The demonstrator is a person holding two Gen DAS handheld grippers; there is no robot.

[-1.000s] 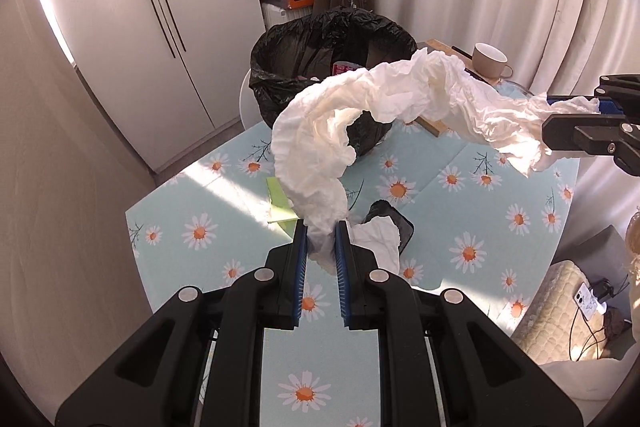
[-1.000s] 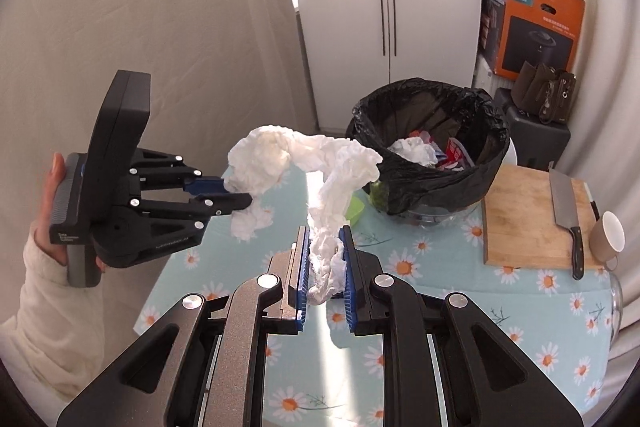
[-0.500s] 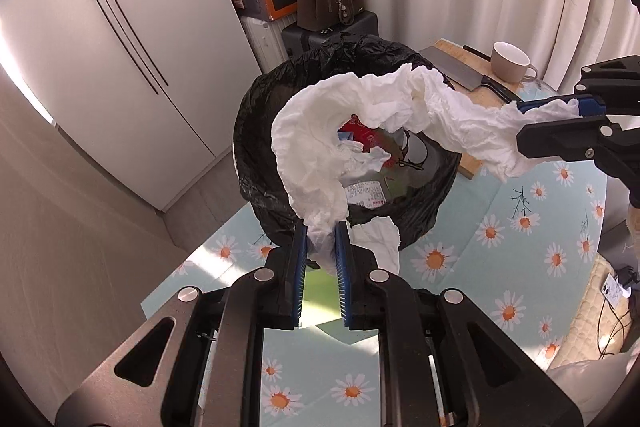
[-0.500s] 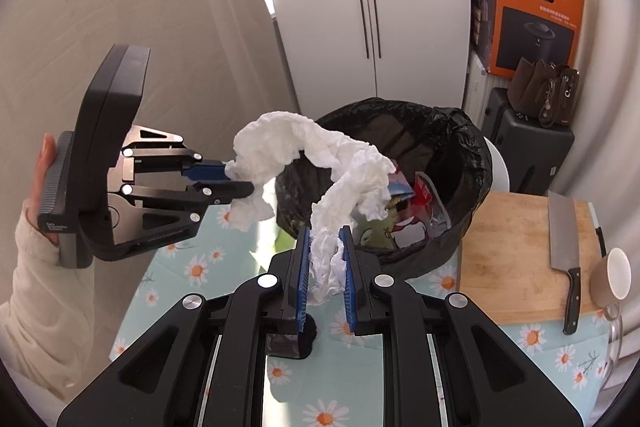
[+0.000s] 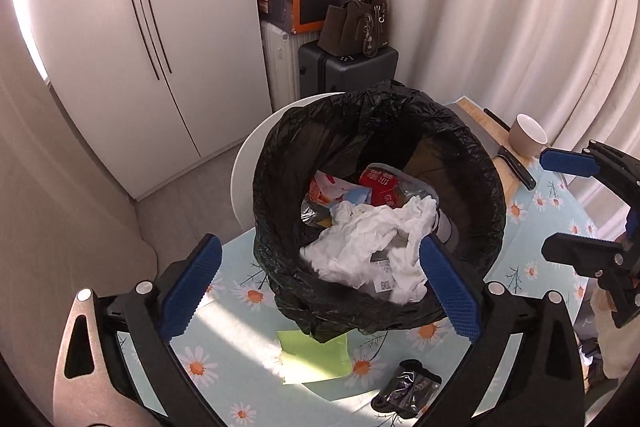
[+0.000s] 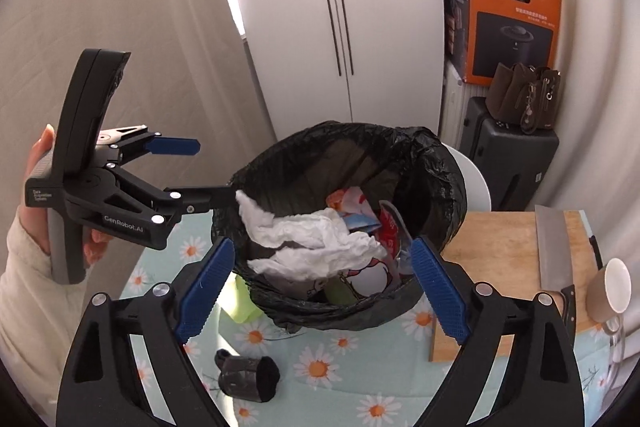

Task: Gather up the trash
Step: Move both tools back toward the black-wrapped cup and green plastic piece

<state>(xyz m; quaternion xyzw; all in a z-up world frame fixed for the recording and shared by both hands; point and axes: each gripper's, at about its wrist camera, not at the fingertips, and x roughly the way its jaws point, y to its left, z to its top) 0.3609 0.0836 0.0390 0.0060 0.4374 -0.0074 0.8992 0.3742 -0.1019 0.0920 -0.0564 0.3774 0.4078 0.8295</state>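
Both claws over the bin, pointing down into it. Left claw (image 5: 320,283): blue pads spread wide, jaws have just been opening, nothing gripped; released. Right claw (image 6: 320,291): same, pads wide apart, jaws have just been opening, nothing pinched between them.

White crumpled paper (image 5: 372,247) now lies inside the black-lined trash bin (image 5: 472,163), on top of other rubbish (red wrapper, printed packaging). In right wrist view one end of the paper (image 6: 312,243) drapes up against the bin's near-left rim, close to the lower finger of the left claw (image 6: 176,171); contact w/ that finger cannot be told, the tip is hidden behind paper and liner. Rest of the paper sags into the bin (image 6: 440,163).

Bin stands on the tabletop (image 5: 240,379), pale blue cloth w/ daisy print. Near bin base: green sticky-note-like sheet (image 5: 316,355), partly under the liner's overhang. In front of it, a small dark crumpled wrapper (image 5: 408,387), apart from the bin; prob. plastic, view poor.

Right of bin: wooden cutting board (image 6: 496,259) w/ cleaver (image 6: 552,247) lying on it, beige cup (image 6: 610,291) at the board's far-right edge.

Left claw is held by a hand (image 6: 40,163), cream sleeve visible below.
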